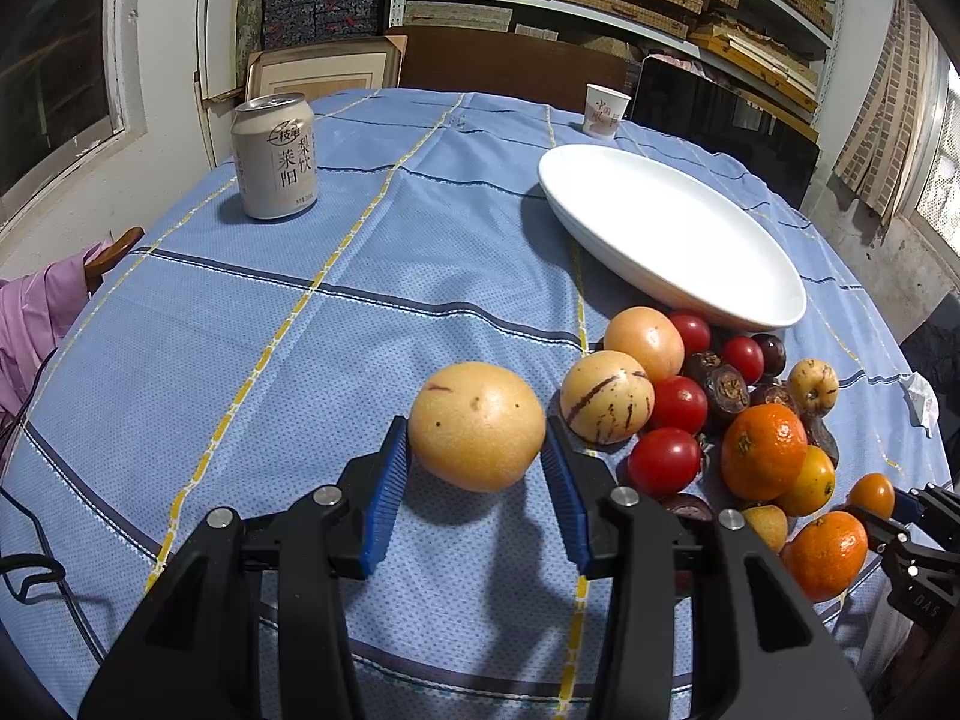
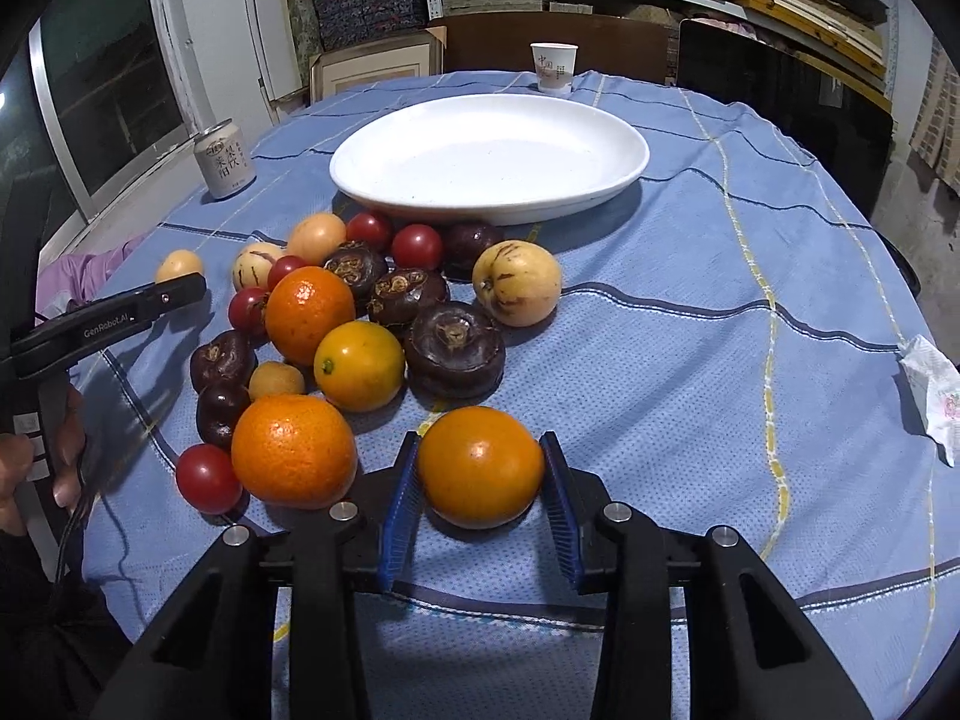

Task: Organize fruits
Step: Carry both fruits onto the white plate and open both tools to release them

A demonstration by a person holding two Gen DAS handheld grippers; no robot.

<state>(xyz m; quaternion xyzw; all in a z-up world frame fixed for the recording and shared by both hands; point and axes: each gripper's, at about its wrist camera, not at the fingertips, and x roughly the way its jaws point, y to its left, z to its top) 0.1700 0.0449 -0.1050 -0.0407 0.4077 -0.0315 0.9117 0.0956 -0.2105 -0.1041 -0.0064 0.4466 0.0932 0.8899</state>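
Left gripper (image 1: 477,459) clamped on pale melon (image 1: 477,426), left of fruit pile, near plate (image 1: 774,306); right gripper (image 2: 480,483) clamped on orange (image 2: 480,467), near edge of pile. Both round, smooth, likely slippery, bruisable; grip at widest girth, gently

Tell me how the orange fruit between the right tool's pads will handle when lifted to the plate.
The orange fruit looks round and glossy, so it may slip or roll if the grip loosens. The right tool meets it only at two side points; it could pivot. It looks firm and probably tolerates a moderate squeeze. The white plate is shallow, so it might roll there.
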